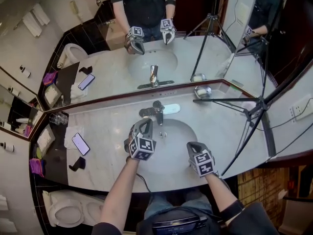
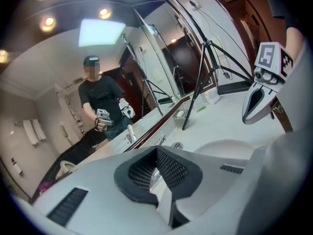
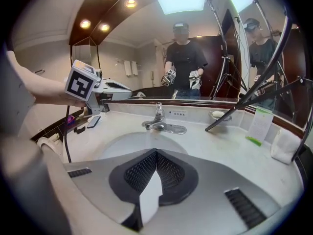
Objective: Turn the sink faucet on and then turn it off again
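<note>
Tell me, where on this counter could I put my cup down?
Bare marble lies between the phone and the basin, and again from the basin's right rim to the tripod legs. The left end is crowded: phone, cloth, drinking glasses.

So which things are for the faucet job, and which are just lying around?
For the job: faucet, sink, left tool, right tool.
Just lying about: phone, soap dish, drinking glasses, tripod.
</note>
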`<state>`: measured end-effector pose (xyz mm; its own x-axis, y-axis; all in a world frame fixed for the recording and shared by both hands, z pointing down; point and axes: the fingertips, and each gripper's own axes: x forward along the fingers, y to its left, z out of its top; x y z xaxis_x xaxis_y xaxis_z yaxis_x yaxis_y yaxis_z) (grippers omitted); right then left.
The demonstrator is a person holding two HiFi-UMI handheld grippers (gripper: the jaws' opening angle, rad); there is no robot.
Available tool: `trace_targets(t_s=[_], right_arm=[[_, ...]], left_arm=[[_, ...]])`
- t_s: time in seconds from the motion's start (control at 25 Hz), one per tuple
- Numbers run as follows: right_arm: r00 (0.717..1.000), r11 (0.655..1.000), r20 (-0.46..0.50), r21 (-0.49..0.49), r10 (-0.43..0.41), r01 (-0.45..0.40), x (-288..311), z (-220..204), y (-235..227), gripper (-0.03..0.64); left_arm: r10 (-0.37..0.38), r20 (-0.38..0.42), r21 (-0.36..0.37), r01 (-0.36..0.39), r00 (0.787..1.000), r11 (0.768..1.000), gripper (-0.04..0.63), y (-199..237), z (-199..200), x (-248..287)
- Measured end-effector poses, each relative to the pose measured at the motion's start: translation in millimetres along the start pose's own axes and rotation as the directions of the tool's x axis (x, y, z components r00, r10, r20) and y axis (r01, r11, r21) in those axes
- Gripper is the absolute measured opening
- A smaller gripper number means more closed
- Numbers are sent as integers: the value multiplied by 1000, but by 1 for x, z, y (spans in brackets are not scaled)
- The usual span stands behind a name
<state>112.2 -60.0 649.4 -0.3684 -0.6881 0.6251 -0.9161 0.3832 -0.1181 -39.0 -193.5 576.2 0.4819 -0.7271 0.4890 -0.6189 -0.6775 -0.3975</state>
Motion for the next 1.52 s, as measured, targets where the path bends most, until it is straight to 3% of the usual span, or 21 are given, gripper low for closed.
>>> trace_targets(t_s=[0.2, 0.4, 0.6, 1.04, 1.24, 1.52], right_arm=[[1000, 1000, 26, -10, 0, 0, -13, 17, 3, 17], [999, 999, 43, -39, -15, 17, -16, 29, 1, 17], [998, 998, 56, -59, -12, 15, -15, 35, 4, 17], [999, 998, 42, -56, -15, 18, -23, 37, 19, 17], [999, 998, 32, -58, -13, 15, -21, 30, 19, 17], [999, 998, 36, -56, -10, 12, -19, 33, 23, 17]], left_arm=[[7, 3, -205, -7, 1000, 979, 3, 0, -15, -46], [13, -15, -321, -17, 1000, 947, 3, -1, -33, -89], [6, -21, -458, -15, 1000, 889, 3, -12, -57, -124], [78, -31, -628, -80, 996, 774, 2, -18, -114, -174], [88, -46, -631, -97, 995, 770, 2, -20, -121, -178], [98, -28, -591, -95, 995, 801, 3, -18, -114, -173]])
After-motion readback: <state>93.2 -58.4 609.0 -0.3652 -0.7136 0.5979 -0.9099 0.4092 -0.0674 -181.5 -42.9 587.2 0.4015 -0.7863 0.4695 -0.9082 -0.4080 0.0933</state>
